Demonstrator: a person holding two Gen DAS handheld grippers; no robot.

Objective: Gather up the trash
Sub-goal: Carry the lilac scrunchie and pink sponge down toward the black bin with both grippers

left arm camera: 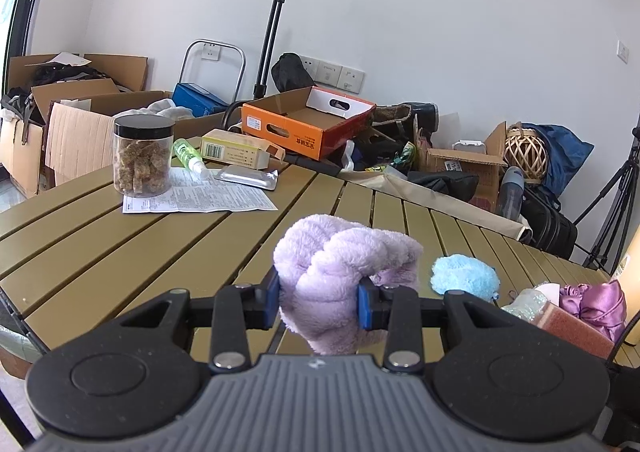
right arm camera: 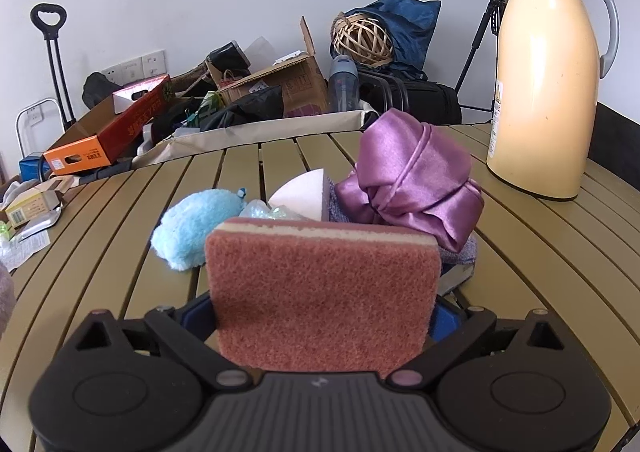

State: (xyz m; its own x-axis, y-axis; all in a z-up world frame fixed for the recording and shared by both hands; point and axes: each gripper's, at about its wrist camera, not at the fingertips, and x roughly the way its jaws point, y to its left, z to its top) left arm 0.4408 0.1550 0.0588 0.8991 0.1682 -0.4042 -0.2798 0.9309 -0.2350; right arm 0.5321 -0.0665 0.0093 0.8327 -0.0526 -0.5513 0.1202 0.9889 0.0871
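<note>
Lilac fleece cloth (left arm camera: 344, 276) sits bunched between the blue pads of my left gripper (left arm camera: 320, 302), which is clenched on it; most of the bundle bulges up and forward past the fingertips, above the slatted table (left arm camera: 120, 252). Taking that cloth as landmark: a pale blue fluffy pad (left arm camera: 466, 276) lies on the slats just to its right, and further right a heap with a purple satin bundle (left arm camera: 596, 302). Beyond the cloth to the left I see a printed leaflet (left arm camera: 200, 194) with a black-lidded jar (left arm camera: 142, 156) standing on it, a green spray bottle (left arm camera: 188, 156), a yellow carton (left arm camera: 240, 150) and a foil pouch (left arm camera: 248, 176) behind. My right gripper (right arm camera: 324, 326) grasps a pink sponge (right arm camera: 320, 292) by its side edges, scouring face toward the camera, held upright just in front of the satin bundle. A cream thermos jug (right arm camera: 548, 84) stands well apart, at the table's far right.
</note>
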